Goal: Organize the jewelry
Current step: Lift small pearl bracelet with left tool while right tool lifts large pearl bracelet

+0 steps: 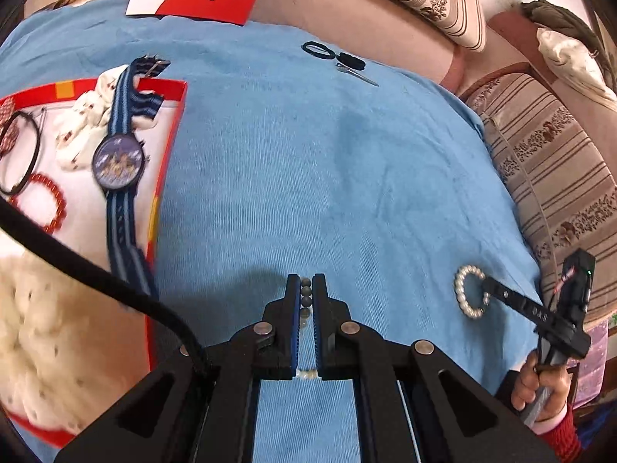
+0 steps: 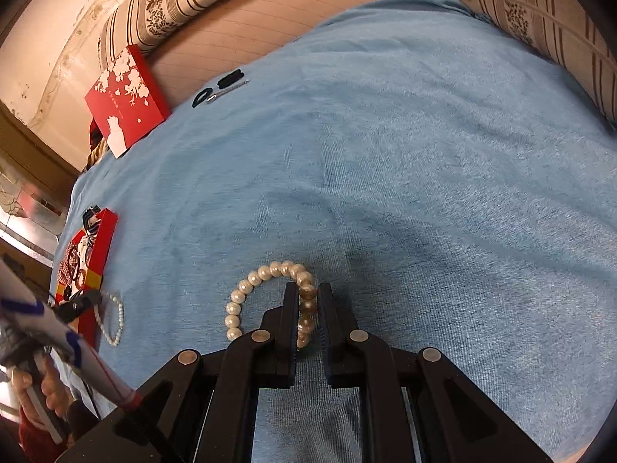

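Black linkage arms and rivets fill the bottom of both wrist views. My left gripper (image 1: 306,289) is pinched onto a strand of small beads (image 1: 306,296): round, dull grey in the shadow between the blue-edged pads, stacked in a line up the gap. In the right wrist view the same strand (image 2: 112,318) shows at lower left as a thin loop of tiny pale beads trailing from the left fingers onto the cloth.

My right gripper (image 2: 308,301) is clamped on a pearl bracelet (image 2: 246,289): chunky, slightly irregular, glossy off-white pearls. Several pearls sit between the pads; the rest of the loop curves out left and forward, lying on the cloth. From the left wrist view it sits at right centre (image 1: 468,291), one black finger through the ring.

Both rest on a blue towel-like cloth (image 2: 424,173), short nap, faintly ribbed, a few wrinkles.

Red-rimmed open box (image 1: 181,88), upper left of the left view, white lining. Inside: wristwatch (image 1: 118,160) with round printed dial and blue striped woven strap that overhangs the rim at both ends, red bead bracelet (image 1: 58,202), thin dark bangle (image 1: 32,150), crumpled white fabric piece (image 1: 83,131).

Red lid with white blossom print (image 2: 127,100) at the far cloth edge. Small black hair ties (image 1: 320,49) and a metal clip (image 1: 358,75) lie top centre. Striped floral cushions (image 1: 559,177) lie beyond the cloth.
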Tool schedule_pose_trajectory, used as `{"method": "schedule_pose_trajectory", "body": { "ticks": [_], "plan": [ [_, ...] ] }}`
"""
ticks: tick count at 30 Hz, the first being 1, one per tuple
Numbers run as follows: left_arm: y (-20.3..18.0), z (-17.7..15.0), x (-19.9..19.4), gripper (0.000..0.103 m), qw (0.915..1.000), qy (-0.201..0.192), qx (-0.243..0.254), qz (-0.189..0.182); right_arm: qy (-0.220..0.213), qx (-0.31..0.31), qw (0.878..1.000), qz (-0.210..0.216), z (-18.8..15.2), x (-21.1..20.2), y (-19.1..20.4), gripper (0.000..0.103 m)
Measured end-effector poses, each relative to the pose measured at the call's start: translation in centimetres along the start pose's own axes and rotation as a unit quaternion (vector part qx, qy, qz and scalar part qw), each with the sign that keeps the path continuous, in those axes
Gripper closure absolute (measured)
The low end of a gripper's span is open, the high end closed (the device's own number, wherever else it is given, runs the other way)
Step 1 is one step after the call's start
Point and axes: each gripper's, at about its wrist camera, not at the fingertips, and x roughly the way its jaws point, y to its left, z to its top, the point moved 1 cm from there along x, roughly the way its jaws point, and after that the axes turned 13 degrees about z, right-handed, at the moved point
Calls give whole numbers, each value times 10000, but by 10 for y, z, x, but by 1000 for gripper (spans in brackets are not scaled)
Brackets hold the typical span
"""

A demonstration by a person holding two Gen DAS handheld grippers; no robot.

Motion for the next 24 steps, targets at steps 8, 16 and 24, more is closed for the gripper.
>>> {"method": "schedule_pose_trajectory", "body": {
  "ticks": [8,16,24],
  "plan": [
    [13,-10,6,96,9996,108,-213,-116,-57,-86,9999,104,-3,0,2,75],
    [21,-28,13,92,9994,186,-259,-124,-32,-495,9986,-200,-10,6,13,74],
    [16,-37,8,86,9999,58,-123,-67,19,-974,9933,-622,-14,20,26,72]
  ]
}}
